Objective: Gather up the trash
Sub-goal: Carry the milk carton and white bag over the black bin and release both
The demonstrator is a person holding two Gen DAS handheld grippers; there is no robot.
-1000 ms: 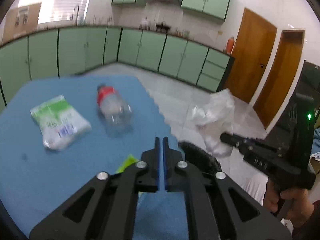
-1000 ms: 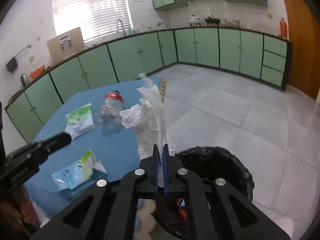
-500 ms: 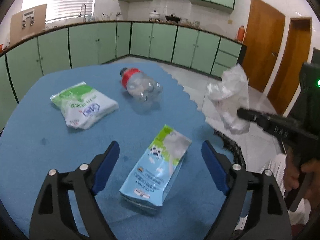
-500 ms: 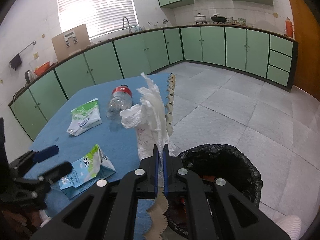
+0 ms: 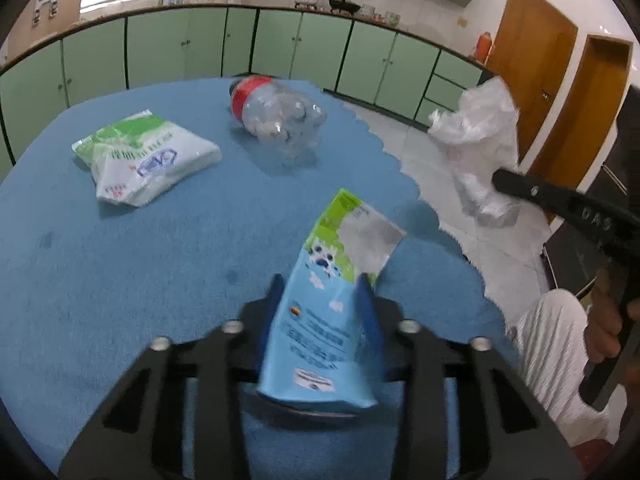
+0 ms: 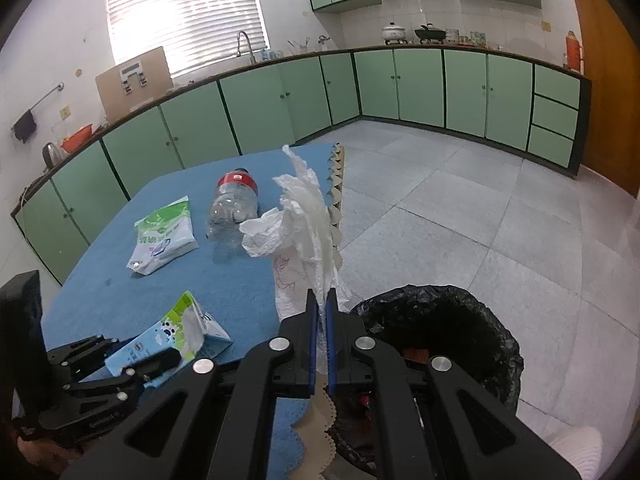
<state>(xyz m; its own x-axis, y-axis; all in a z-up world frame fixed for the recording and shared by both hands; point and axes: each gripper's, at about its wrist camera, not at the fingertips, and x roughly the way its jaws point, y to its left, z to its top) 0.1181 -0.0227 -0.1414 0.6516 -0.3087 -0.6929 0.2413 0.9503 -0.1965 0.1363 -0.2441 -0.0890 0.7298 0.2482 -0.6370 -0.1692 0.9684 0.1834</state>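
Note:
My left gripper (image 5: 320, 292) is shut on a blue and green milk carton (image 5: 332, 280) and holds it just above the blue table (image 5: 120, 260); it also shows in the right wrist view (image 6: 152, 356). My right gripper (image 6: 320, 312) is shut on a crumpled white tissue (image 6: 304, 224), held beside the table edge above a black-lined trash bin (image 6: 440, 320). The tissue also shows in the left wrist view (image 5: 480, 140). A crushed clear bottle with a red label (image 5: 276, 116) and a white and green pouch (image 5: 144, 156) lie on the table.
The table's scalloped right edge (image 5: 420, 192) borders a grey tiled floor (image 6: 480, 208). Green cabinets (image 6: 400, 88) line the walls. Wooden doors (image 5: 528, 80) stand at the right. The person's white-trousered leg (image 5: 560, 340) is by the table.
My left gripper went from shut and empty to open over the carton, then closed on it and lifted its end. My right gripper keeps hold of the tissue, nearly still.

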